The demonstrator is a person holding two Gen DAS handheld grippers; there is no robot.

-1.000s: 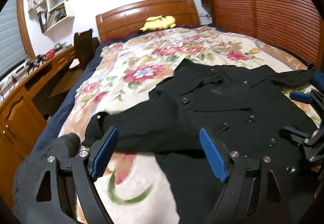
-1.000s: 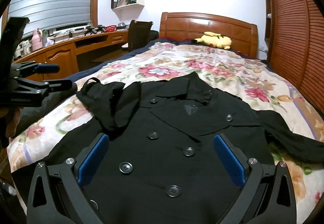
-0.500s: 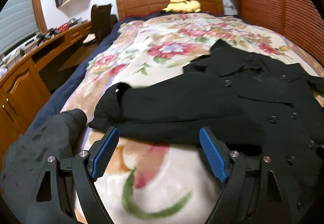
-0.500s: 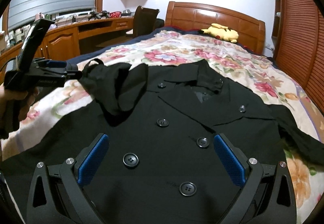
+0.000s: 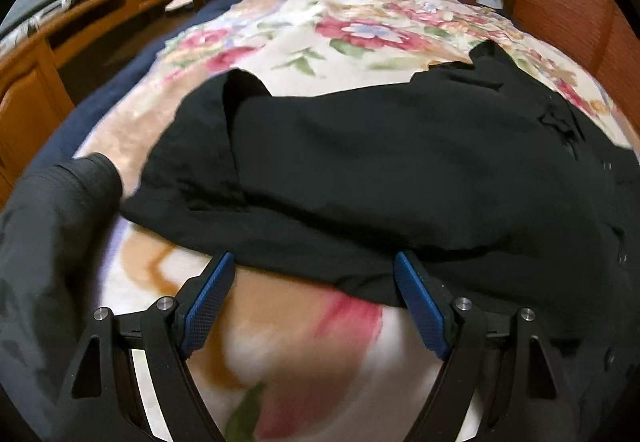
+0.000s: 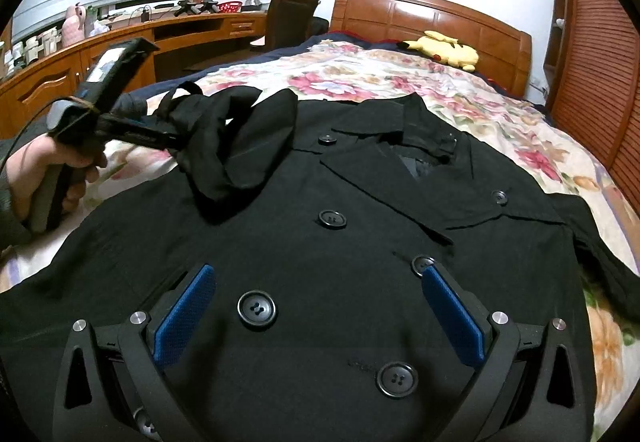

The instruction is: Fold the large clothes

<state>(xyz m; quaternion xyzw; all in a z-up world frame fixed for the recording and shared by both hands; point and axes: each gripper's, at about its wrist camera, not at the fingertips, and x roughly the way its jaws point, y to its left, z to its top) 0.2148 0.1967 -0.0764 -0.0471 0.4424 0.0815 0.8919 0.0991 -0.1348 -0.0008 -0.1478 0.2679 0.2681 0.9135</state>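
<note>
A black coat (image 6: 360,242) is seen spread front-up on a bed, over a flowered blanket (image 5: 320,34), its buttons facing up. The left tongs (image 5: 310,282) are held wide apart, with nothing pressed between the blue pads (image 5: 206,302); the dark edge of the coat's folded sleeve (image 5: 340,162) lies just ahead of the pad tips and partly between them, and bare blanket is seen under the tongs. In the right wrist view, these left tongs (image 6: 160,136) are seen gripped by a hand (image 6: 36,170) at the coat's left side, their front end against the bunched sleeve. The right tongs (image 6: 316,306) are also held wide, above the lower front of the coat, with one button (image 6: 256,310) lying between the pads and nothing clamped. Far beyond both tongs, a yellow plush toy (image 6: 444,50) is seen resting by the wooden headboard (image 6: 432,16). A wooden desk (image 6: 120,42) and a chair (image 6: 290,16) stand off to the left of the bed.
</note>
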